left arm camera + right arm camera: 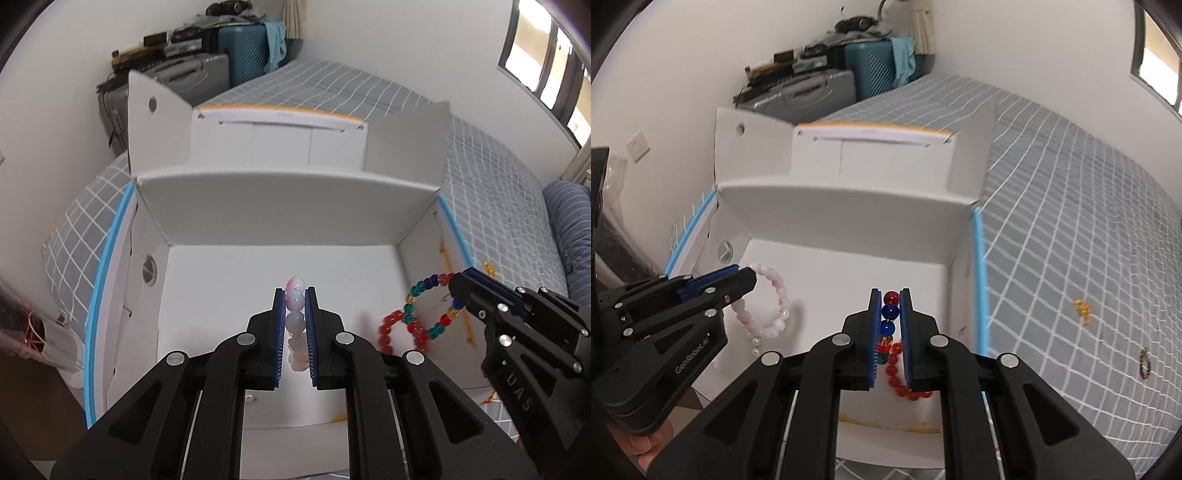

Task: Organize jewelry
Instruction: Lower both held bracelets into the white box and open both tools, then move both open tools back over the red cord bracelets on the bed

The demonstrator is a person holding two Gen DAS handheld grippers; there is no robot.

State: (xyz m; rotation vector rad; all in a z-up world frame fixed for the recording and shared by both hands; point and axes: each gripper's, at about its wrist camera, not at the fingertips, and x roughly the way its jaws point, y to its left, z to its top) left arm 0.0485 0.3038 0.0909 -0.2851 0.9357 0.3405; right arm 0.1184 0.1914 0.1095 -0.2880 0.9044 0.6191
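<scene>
Right tongs clamping multicoloured bracelet, above white box

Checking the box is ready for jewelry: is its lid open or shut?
Open. The white box has its lid tipped back, its inside floor showing.

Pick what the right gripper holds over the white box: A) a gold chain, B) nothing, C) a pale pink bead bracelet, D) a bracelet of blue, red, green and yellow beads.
D: the right gripper is shut on the multicolored bracelet above the white box, while the left gripper holds the pink bracelet.
</scene>
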